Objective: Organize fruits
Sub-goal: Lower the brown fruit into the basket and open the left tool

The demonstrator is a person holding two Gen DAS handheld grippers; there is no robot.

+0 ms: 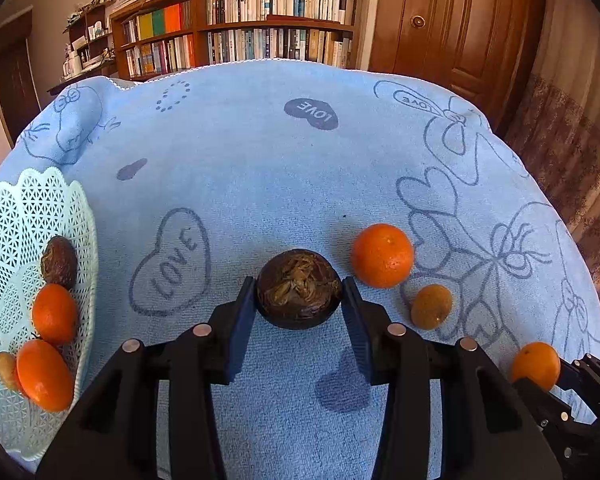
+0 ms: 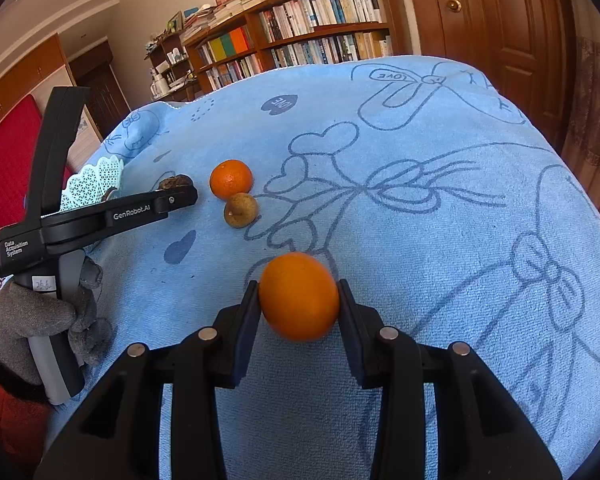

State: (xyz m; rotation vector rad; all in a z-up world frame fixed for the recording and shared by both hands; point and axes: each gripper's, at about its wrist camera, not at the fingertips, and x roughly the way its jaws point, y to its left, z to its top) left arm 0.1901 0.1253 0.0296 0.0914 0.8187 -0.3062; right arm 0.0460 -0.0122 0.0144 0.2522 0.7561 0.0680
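Left wrist view has the left gripper (image 1: 299, 295) with its jaws closed in on a dark brown fruit (image 1: 299, 288), one pad touching each side at the widest part. It's round with a dried papery patch on top, maybe a mangosteen or passion fruit, can't say for sure. Can't tell if it's lifted or resting on the blue towel (image 1: 260, 152) covering the tabletop. I'd guess a hard shell, light, not slippery, so a squeeze across the middle should do.

The white lattice basket (image 1: 28, 200) is at the near left and already has another dark fruit (image 1: 59, 262), two oranges and a small tan one inside. Loose on the towel to the right of the jaws: a big orange (image 1: 382, 255) and, just beside it and nearer, a dull brownish-orange fruit (image 1: 431, 306).

Right wrist view: the right gripper (image 2: 299, 298) has a smooth orange (image 2: 299, 296) pinched between its jaws across the middle, and it looks a bit raised off the towel. Orange skin is springy and a little slick, and the fruit is heavier than the dark one, so I'd grip firm but not crush it. The basket is well off to the far left from there, past a gloved hand (image 2: 40, 316) holding the left gripper.
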